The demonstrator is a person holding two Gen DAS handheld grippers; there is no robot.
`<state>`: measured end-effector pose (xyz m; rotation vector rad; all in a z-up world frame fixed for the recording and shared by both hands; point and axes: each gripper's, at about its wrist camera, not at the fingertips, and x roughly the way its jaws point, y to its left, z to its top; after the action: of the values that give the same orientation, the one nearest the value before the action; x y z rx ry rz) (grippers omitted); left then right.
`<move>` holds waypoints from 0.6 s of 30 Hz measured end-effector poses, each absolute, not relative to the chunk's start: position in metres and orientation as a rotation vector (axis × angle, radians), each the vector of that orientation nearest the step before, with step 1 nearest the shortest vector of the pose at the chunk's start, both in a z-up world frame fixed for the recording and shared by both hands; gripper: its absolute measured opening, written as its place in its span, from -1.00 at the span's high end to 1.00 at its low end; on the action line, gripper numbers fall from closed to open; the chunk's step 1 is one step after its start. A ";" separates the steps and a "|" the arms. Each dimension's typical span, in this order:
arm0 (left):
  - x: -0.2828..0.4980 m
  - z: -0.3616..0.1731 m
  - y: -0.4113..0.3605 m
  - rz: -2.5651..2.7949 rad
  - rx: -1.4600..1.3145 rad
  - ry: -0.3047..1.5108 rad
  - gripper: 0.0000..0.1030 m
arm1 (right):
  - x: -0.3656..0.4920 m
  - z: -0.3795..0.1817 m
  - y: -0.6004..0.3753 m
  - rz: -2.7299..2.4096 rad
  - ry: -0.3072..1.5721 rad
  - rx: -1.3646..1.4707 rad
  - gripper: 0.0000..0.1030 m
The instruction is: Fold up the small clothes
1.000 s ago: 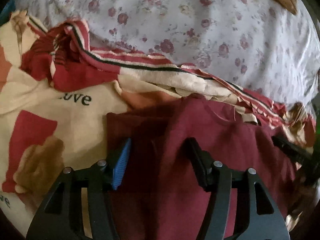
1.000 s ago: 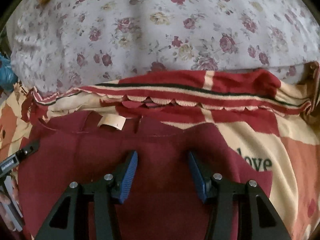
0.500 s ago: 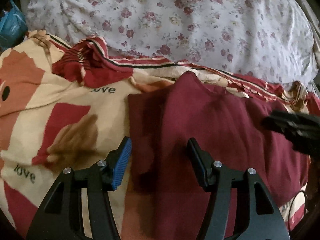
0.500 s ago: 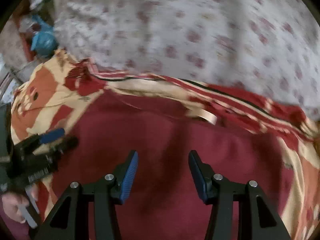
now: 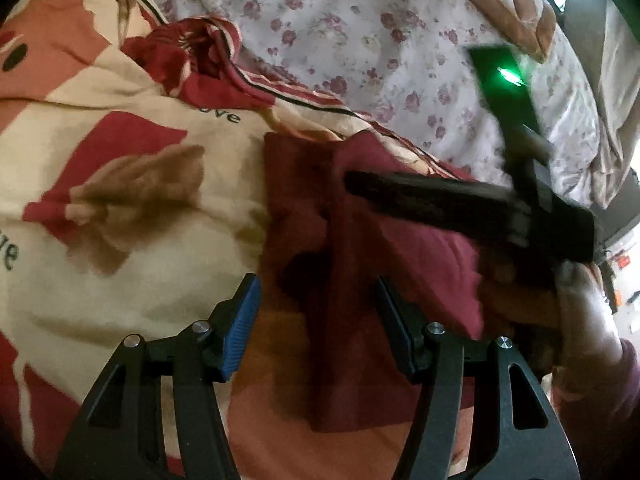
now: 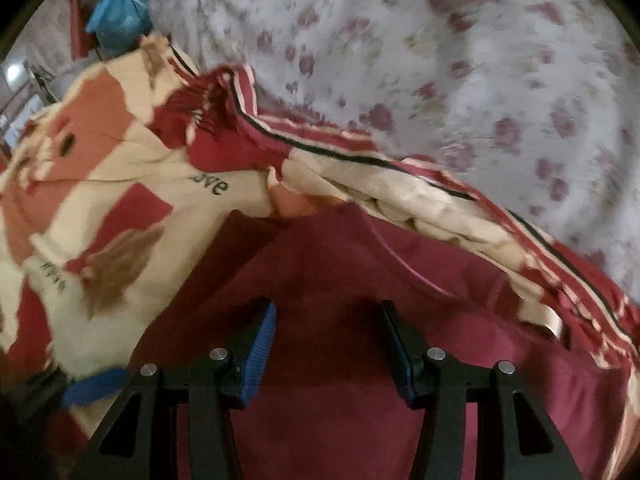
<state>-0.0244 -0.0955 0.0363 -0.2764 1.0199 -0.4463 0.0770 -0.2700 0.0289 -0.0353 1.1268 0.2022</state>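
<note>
A dark maroon garment (image 5: 372, 264) lies spread on a patterned blanket, with a lengthwise crease down its left part. My left gripper (image 5: 315, 280) hovers open over the garment's left edge, with nothing pressed between its pads. My right gripper (image 5: 360, 184) reaches in from the right, blurred, just above the cloth and held by a hand (image 5: 580, 320). In the right wrist view the right gripper (image 6: 327, 306) stands open above the maroon garment (image 6: 360, 264), and the cloth's neckline seam and a pale tag (image 6: 554, 326) show. The left gripper's blue pad (image 6: 94, 390) peeks in at lower left.
The cream, red and orange blanket (image 5: 120, 184) printed with "love" covers the near bed. Behind it lies a white floral sheet (image 5: 360, 28). A brown quilted cushion (image 5: 516, 12) sits at the far right, and a blue bag (image 6: 116, 16) at the far left.
The right gripper has swept left across the garment and rolled, coming well into the left wrist view. The left gripper has shifted toward the garment's left edge. Both stayed open.
</note>
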 end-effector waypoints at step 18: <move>-0.009 0.023 -0.085 -0.520 -0.417 1.054 -0.22 | 0.112 0.014 -0.204 0.235 1.247 -0.169 -0.55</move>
<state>-0.0086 -0.0850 0.0230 -0.4173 1.0536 -0.5197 0.1119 -0.2037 0.0143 -0.1687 1.2468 0.2351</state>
